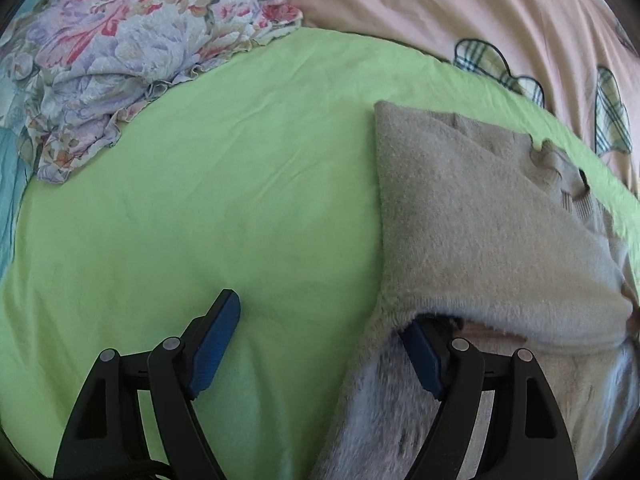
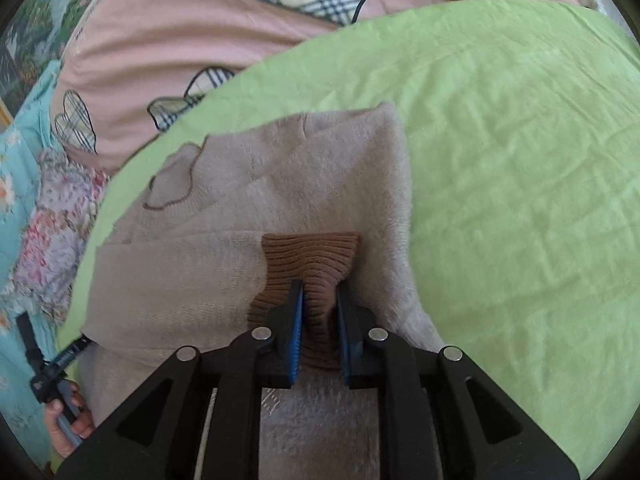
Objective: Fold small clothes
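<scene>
Right wrist view, close up: the right gripper (image 2: 319,300) is pinched tight on the brown ribbed cuff (image 2: 310,258) of a fuzzy beige sweater (image 2: 248,196). That sweater lies partly folded on the green sheet (image 2: 500,152). Left wrist view: the left gripper (image 1: 320,324) stands wide, with one finger tucked under the sweater's edge and nothing squeezed. Farther back sit a flowery cloth (image 1: 120,60) and a pink blanket (image 1: 440,12).

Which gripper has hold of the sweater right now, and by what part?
The right gripper pinches the beige sweater by its brown ribbed cuff. The left gripper is open, one finger under the sweater's edge, gripping nothing.
</scene>
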### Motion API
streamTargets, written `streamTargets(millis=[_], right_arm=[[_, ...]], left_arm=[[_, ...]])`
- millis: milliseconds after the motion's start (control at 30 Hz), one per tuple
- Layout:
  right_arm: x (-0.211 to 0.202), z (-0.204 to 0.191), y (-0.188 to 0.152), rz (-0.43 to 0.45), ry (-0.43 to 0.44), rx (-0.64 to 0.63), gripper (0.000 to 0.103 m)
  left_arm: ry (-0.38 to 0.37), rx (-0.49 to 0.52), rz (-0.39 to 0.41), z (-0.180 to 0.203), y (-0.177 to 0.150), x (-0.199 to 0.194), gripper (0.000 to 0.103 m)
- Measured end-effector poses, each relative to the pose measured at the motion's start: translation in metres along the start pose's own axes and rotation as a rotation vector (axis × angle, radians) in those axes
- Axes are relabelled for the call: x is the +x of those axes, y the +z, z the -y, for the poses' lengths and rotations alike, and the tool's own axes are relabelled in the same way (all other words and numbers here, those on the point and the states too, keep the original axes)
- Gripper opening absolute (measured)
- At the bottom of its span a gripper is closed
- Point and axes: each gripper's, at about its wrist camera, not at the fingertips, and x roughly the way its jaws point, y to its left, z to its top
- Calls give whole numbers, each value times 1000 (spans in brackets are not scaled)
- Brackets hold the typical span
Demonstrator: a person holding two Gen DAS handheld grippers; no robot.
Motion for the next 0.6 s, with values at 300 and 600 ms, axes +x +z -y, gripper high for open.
streamTargets(millis=[300,600], right_arm=[[-87,4,-51,29,51,-26,46],[-131,18,-124,1,87,7,54]], left_arm=[[-95,48,-20,-5,-61,-64,78],[-200,126,-58,-22,-139,-117,78]])
